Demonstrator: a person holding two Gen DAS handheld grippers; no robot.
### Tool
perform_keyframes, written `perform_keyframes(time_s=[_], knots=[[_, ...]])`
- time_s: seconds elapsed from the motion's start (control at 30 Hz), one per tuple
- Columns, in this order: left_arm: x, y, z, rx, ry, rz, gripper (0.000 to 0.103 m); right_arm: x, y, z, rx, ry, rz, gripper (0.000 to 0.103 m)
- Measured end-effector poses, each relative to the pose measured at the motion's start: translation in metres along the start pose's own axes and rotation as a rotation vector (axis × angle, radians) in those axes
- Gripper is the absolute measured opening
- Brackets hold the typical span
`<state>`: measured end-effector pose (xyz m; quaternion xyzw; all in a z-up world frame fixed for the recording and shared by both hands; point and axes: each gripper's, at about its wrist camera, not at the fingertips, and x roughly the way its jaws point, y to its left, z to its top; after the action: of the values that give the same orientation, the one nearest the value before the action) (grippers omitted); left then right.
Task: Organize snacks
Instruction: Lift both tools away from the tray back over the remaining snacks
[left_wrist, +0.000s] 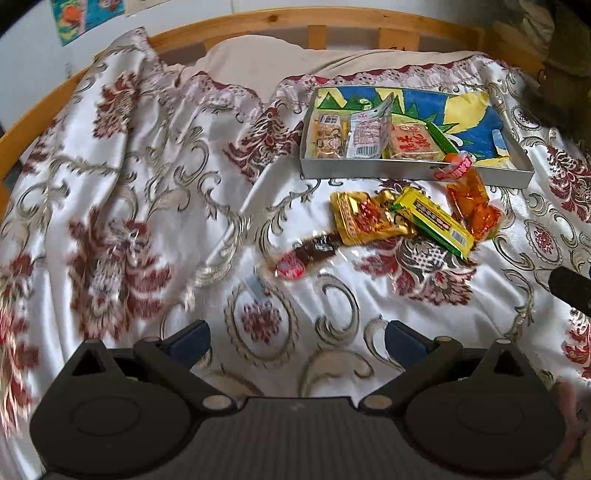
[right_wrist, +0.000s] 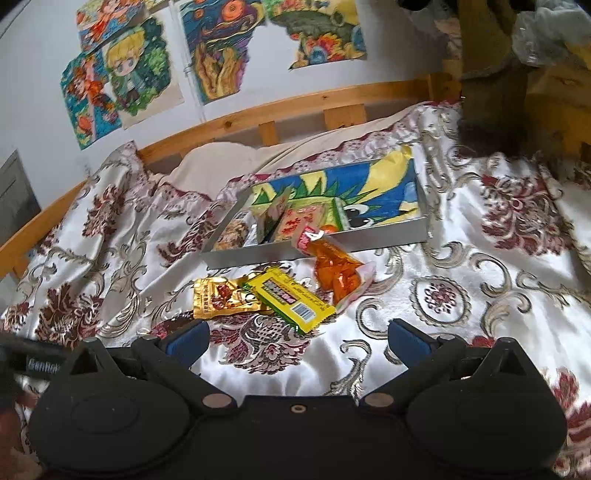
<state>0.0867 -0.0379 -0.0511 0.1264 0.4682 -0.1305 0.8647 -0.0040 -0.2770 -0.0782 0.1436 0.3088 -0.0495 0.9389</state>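
A shallow grey tray (left_wrist: 406, 176) with a colourful drawing as its floor lies on the bedspread and holds several snack packs at its left end. In front of it lie a gold packet (left_wrist: 364, 218), a yellow-green bar (left_wrist: 437, 223), an orange packet (left_wrist: 472, 201) leaning on the tray's front wall, and a dark clear-wrapped snack with a red label (left_wrist: 306, 254). My left gripper (left_wrist: 297, 341) is open and empty, well short of them. My right gripper (right_wrist: 297, 341) is open and empty, just before the yellow-green bar (right_wrist: 291, 297), gold packet (right_wrist: 218, 297), orange packet (right_wrist: 334, 273) and tray (right_wrist: 388, 236).
A wrinkled white satin bedspread with red and grey floral pattern (left_wrist: 147, 184) covers the bed. A wooden bed rail (left_wrist: 258, 22) curves behind it, with a beige pillow (left_wrist: 266, 62). Children's drawings (right_wrist: 122, 81) hang on the wall. The right gripper's edge (left_wrist: 570, 291) shows at right.
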Motion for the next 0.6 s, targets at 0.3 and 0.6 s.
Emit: perform_keyframes(time_s=[0.3, 0.6], knots=[[0.033, 0.001, 0.019, 0.106, -0.024, -0.058, 0.103, 0.035, 0.017, 0.010, -0.151, 0.046, 0.051, 0.102], [0.064, 0.005, 0.033, 0.133, -0.018, -0.029, 0.103, 0.070, 0.024, 0.021, -0.240, 0.064, 0.085, 0.102]])
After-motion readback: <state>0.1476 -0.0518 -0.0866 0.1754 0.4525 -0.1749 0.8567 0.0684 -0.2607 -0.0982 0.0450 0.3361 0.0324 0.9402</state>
